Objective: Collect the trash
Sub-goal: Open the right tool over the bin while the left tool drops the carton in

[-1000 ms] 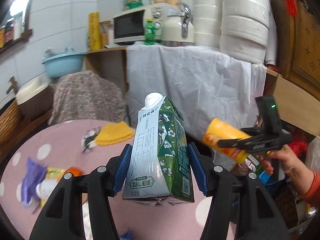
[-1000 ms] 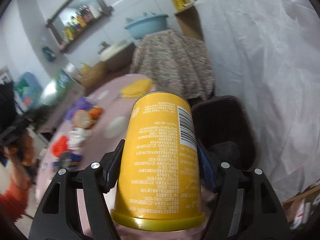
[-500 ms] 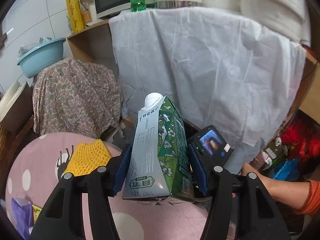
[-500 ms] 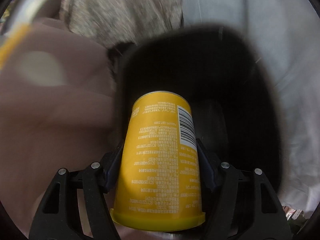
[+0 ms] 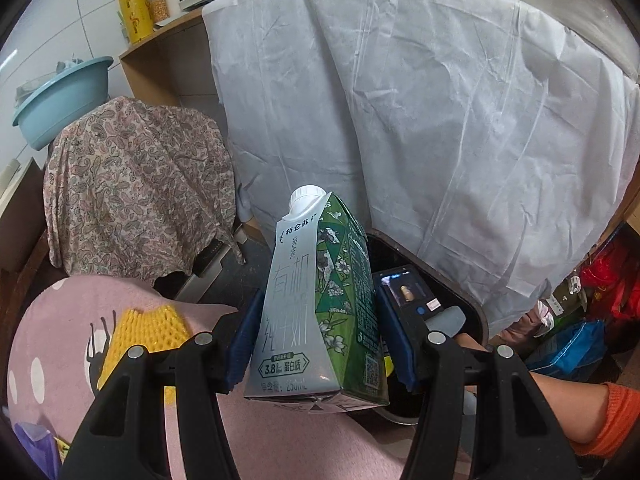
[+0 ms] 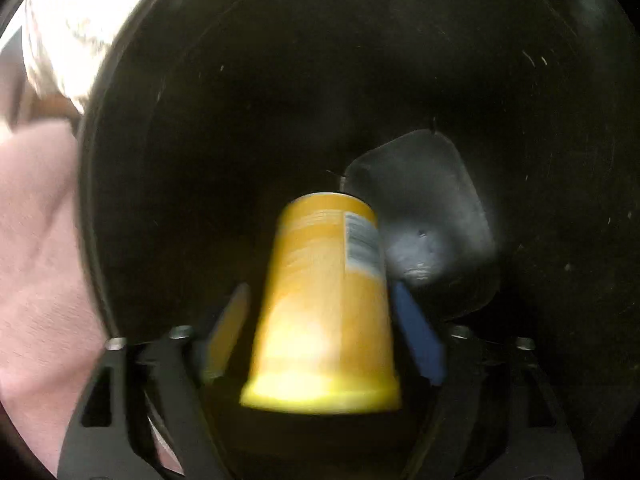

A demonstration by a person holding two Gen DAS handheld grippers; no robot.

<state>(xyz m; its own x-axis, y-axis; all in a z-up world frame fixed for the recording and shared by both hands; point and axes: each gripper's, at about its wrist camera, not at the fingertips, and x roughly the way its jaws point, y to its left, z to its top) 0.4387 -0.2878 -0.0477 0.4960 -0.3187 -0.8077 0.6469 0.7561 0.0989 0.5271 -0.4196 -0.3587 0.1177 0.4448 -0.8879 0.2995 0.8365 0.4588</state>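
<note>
A green and white milk carton with a white cap stands upright in my left gripper, whose blue pads press its two sides, above the pink table's edge. Behind it sits a black trash bin, with the right gripper's screen showing over it. In the right wrist view my right gripper points down into the black bin. Its jaws are opening: the blurred yellow can lies between the blue pads with gaps on both sides, apart from them. A grey piece of trash lies on the bin's floor.
A pink dotted tablecloth carries a yellow foam net and a purple wrapper. A paisley-covered seat and a white-draped shelf stand behind the bin. A forearm in an orange sleeve reaches in from the right.
My right gripper dropped deeper into the bin and its pads came off the yellow can, which now slips forward. My left gripper carried the carton closer to the bin.
</note>
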